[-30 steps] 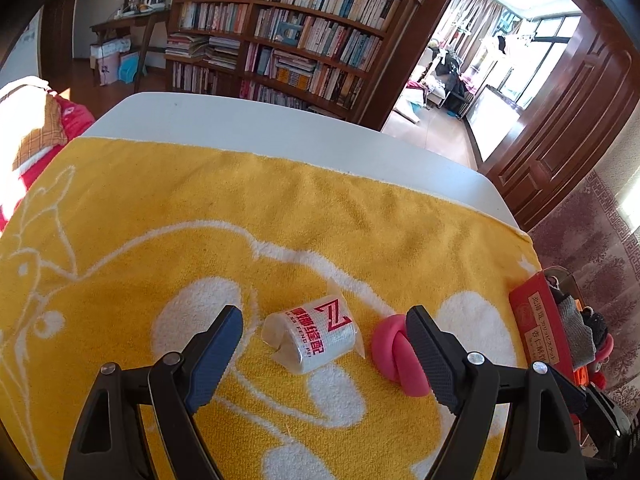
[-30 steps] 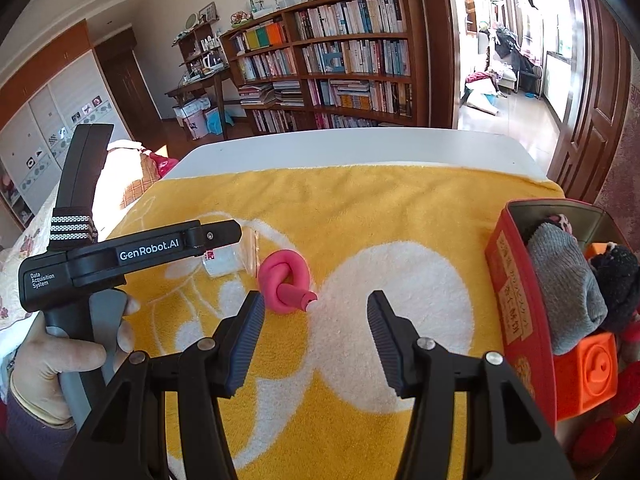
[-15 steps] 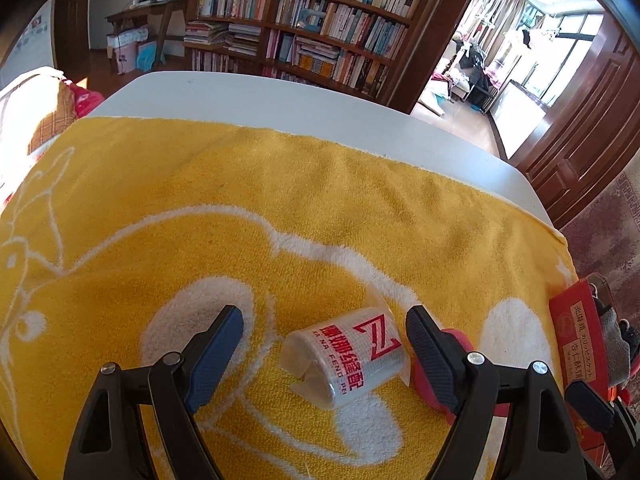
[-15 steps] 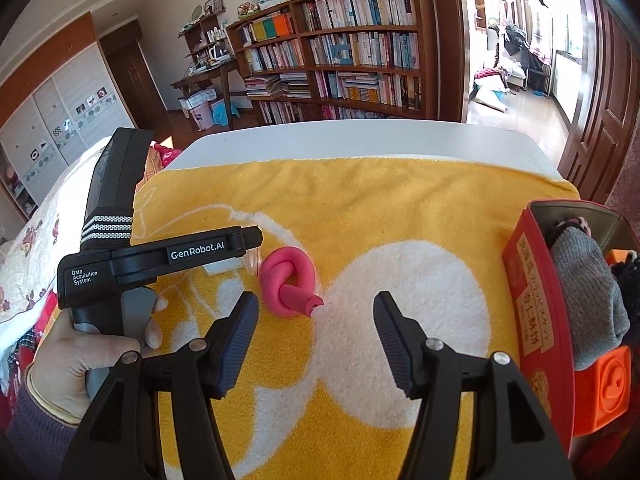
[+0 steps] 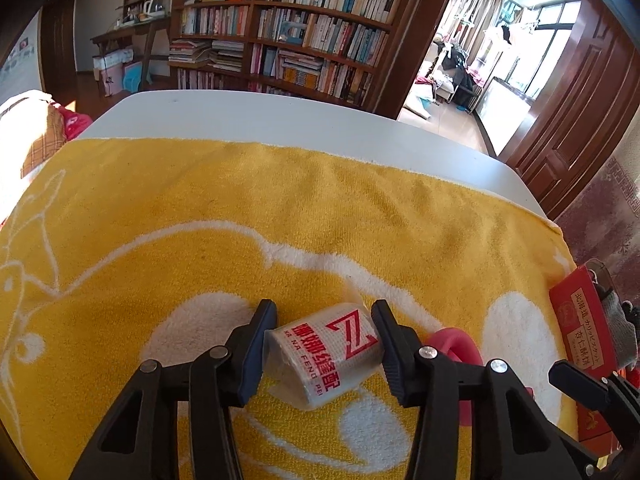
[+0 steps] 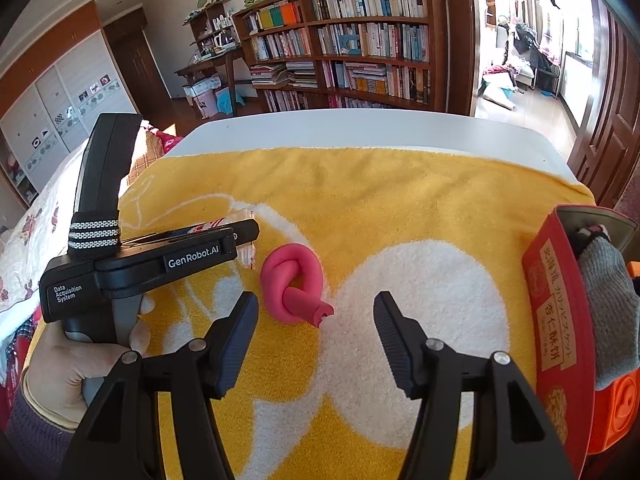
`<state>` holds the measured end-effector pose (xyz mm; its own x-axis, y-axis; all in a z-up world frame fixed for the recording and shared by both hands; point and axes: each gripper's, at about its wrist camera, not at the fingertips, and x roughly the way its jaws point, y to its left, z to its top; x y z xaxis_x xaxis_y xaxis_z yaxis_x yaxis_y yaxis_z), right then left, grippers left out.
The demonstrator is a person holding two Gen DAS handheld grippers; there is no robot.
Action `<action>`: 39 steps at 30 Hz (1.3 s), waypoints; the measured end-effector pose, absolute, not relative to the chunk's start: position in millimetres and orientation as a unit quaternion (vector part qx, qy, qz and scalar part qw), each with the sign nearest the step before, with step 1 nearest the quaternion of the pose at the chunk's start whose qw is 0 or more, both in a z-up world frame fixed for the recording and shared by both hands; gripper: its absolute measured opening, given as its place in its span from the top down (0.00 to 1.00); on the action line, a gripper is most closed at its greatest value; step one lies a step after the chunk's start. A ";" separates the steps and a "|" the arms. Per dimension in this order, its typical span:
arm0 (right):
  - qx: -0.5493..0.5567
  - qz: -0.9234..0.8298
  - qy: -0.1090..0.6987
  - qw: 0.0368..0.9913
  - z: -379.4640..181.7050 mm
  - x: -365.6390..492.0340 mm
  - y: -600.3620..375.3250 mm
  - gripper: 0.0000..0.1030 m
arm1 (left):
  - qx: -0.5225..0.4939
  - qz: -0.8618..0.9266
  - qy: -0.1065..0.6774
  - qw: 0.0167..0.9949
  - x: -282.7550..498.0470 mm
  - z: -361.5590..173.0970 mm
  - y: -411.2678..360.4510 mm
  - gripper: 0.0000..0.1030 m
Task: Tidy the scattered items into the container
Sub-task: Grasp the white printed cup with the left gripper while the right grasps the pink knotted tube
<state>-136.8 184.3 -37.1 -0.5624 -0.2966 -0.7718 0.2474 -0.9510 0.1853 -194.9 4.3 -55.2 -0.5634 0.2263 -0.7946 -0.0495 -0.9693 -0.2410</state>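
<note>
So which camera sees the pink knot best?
The right wrist camera. There the whole pink knot lies in plain sight on the yellow towel, just ahead of the open right gripper. The left wrist camera shows only part of it, behind a left gripper finger.

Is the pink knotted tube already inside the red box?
No, the pink knotted tube lies on the yellow towel, apart from the red box at the right edge.

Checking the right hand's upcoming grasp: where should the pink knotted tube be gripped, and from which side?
Grip the pink knotted tube across its thick looped body, coming from above. It lies flat on the yellow towel, and its stub end looks too small to grip.
</note>
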 end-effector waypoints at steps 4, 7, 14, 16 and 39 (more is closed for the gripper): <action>0.454 -0.877 -0.035 0.157 -43.1 -145.7 181.6 0.38 | -0.450 0.884 -0.099 0.078 -195.0 -49.5 -0.9 0.51; 0.457 -0.875 -0.030 0.158 -46.9 -151.1 176.7 0.38 | -0.441 0.888 -0.103 0.077 -194.5 -44.2 -5.7 0.51; 0.470 -0.867 -0.004 0.162 -61.3 -167.6 160.5 0.38 | -0.438 0.889 -0.112 0.075 -194.9 -43.5 -13.1 0.51; 0.474 -0.866 0.002 0.160 -66.1 -171.3 157.5 0.38 | -0.439 0.888 -0.114 0.075 -195.0 -44.5 -13.3 0.51; 0.456 -0.881 0.029 0.121 -65.1 -160.5 154.5 0.52 | -0.434 0.890 -0.110 0.086 -190.9 -40.8 -3.4 0.51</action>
